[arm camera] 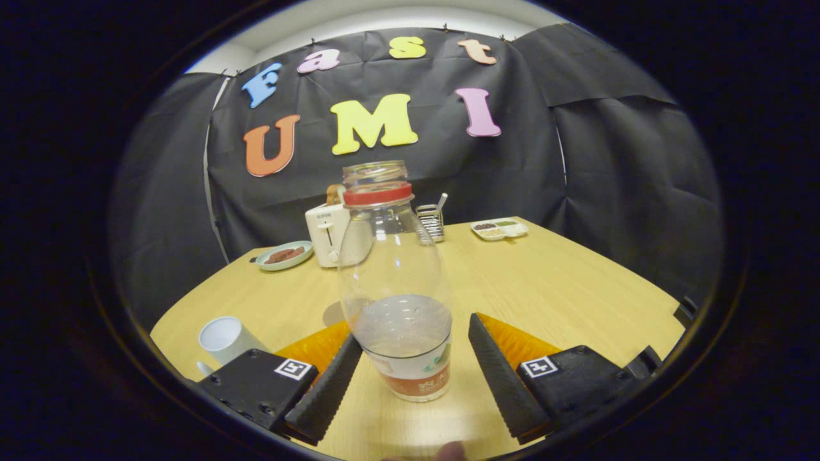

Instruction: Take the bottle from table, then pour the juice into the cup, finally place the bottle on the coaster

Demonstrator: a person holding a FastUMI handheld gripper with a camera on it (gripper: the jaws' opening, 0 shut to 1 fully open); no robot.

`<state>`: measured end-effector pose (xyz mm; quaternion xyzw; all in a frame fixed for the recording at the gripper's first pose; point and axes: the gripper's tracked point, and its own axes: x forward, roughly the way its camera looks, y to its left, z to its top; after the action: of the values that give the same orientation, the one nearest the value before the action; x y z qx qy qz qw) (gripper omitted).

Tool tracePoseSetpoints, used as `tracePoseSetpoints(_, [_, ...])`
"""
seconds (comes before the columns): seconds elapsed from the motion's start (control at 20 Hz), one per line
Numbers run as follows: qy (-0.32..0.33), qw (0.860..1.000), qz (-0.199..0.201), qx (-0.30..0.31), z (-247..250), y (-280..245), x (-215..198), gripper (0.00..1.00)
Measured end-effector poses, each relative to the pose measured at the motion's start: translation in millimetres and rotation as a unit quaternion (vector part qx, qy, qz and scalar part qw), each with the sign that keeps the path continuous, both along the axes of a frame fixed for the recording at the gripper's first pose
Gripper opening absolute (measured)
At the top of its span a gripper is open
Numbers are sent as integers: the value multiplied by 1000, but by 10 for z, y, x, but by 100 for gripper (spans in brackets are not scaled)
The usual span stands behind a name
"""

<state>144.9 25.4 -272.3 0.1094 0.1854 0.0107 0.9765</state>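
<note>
We find the bottle (395,282) standing upright on the counter (564,288), between the jaws. It is clear, with a red ring at its neck and no cap on its mouth. A low fill of pale liquid sits in its lower part, above a printed label.

We record the gripper (410,374) with its jaws apart. The left finger lies just beside the bottle's lower wall; we cannot tell whether it touches. The right finger stands clear of the bottle, with bare counter showing between them. Neither finger presses on the bottle.

We note the cup (225,338), white and open-mouthed, standing on the counter to the left of the left finger, near the counter's edge. A flat grey disc (333,314) lies on the counter just behind the bottle's left side; we cannot tell what it is.

Beyond the bottle we see a toaster (327,234) partly hidden by the bottle's shoulder, a plate (284,256) with brown food to its left, a wire rack (431,221) to its right, and a divided tray (500,228) further right. All stand well apart from the jaws.
</note>
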Motion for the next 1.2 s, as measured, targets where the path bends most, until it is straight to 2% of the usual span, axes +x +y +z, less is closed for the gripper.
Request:
tracePoseSetpoints(0.15, [5,1000,2,5,13,46,32,99])
tracePoseSetpoints(0.3, [9,1000,-3,2,22,22,27,84])
tracePoseSetpoints(0.55, [2,1000,2,-7,176,35,-51,78])
tracePoseSetpoints(0.8, [-32,996,33,-73,581,104,-165,75])
tracePoseSetpoints(1.2, [-63,977,77,-191,957,230,-285,75])
